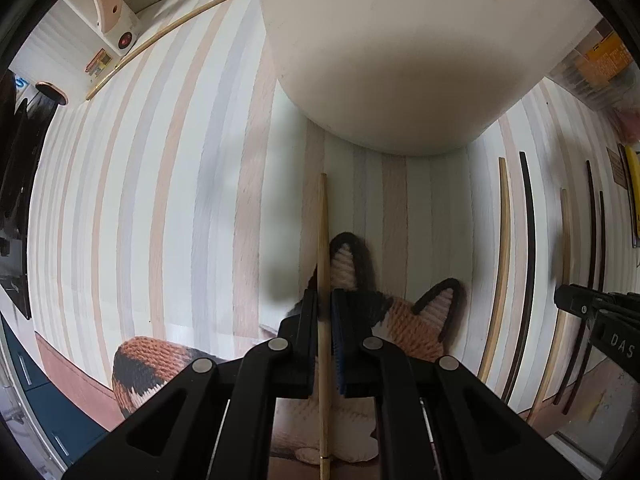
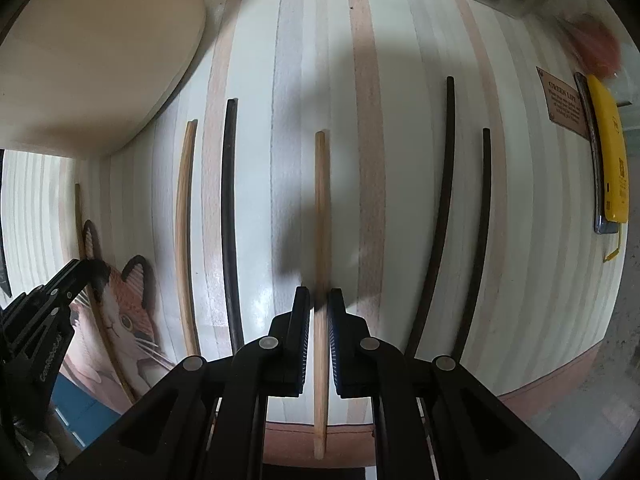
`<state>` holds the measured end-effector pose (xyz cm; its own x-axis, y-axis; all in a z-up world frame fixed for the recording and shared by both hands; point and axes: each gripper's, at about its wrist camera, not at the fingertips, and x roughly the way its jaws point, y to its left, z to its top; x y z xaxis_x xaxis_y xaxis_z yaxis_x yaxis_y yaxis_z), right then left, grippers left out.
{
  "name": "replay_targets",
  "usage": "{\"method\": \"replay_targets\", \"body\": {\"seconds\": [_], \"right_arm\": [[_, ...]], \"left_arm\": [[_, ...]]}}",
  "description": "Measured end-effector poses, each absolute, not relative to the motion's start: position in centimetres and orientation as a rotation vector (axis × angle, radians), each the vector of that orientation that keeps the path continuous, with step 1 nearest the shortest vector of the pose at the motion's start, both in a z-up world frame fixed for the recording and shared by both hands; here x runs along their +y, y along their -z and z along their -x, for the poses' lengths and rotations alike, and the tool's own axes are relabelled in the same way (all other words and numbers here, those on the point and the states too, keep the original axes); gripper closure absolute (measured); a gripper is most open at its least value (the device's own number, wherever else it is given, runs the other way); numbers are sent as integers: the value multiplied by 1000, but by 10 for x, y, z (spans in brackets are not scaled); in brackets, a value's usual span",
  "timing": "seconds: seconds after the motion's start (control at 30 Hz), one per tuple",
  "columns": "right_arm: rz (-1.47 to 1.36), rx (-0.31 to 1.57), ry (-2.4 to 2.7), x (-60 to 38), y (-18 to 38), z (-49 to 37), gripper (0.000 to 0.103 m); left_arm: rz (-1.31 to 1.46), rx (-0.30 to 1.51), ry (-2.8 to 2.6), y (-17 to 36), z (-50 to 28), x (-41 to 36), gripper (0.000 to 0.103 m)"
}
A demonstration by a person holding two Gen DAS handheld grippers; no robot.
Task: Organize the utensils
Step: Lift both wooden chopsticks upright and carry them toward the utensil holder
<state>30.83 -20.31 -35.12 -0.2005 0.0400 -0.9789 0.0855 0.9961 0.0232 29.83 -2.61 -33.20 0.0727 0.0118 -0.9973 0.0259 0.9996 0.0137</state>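
While both grippers point down at the striped surface (image 1: 160, 200), this is what you have:

Left gripper (image 1: 324, 300): your fingers (image 1: 308, 320) are nearly together, clamped on a pale wooden chopstick (image 1: 322, 216) that runs up between them toward the white bowl (image 1: 400, 60).

Right gripper (image 2: 319, 300): your fingers (image 2: 300, 320) stand narrow, with a second light wooden chopstick (image 2: 320, 184) held between them; its outline is blurred near the tips.

Loose chopsticks: in the right wrist view, a tan one (image 2: 185, 220) and a dark one (image 2: 229, 208) lie side by side left of your right gripper; two more dark ones (image 2: 442, 200) (image 2: 478, 232) lie to its right, all roughly parallel on the surface.

Cat mat (image 1: 412, 312): knitted orange, black and white, lying under and just behind your left gripper.

Bowl: sits on the surface beyond the left chopstick's far end.

Yellow item (image 2: 610, 152): at the far right edge of the surface, beside a small brown card (image 2: 564, 100).
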Motion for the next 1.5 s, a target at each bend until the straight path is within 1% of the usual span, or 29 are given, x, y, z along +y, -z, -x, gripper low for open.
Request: {"method": "replay_targets", "body": {"seconds": [0.17, 0.37, 0.8, 0.83, 1.1, 1.3, 1.5], "right_arm": [[-76, 1738, 55, -209, 346, -303, 95], [-156, 1680, 65, -225, 336, -298, 96], [-75, 1434, 63, -234, 267, -292, 96], [-80, 1423, 63, -234, 269, -284, 96], [-121, 1316, 58, -224, 230, -243, 96], [-172, 1250, 35, -224, 206, -248, 96], [-212, 1185, 6, -224, 176, -248, 96]], "left_arm": [[-26, 1477, 3, 333, -295, -26, 99], [-38, 1438, 7, 320, -270, -24, 99], [-96, 1214, -23, 248, -232, -28, 99], [-96, 1204, -30, 245, -228, -26, 99], [-84, 1145, -76, 224, -227, -18, 99], [-38, 1119, -71, 208, -227, -7, 99], [34, 1046, -34, 167, -219, -2, 99]]}}
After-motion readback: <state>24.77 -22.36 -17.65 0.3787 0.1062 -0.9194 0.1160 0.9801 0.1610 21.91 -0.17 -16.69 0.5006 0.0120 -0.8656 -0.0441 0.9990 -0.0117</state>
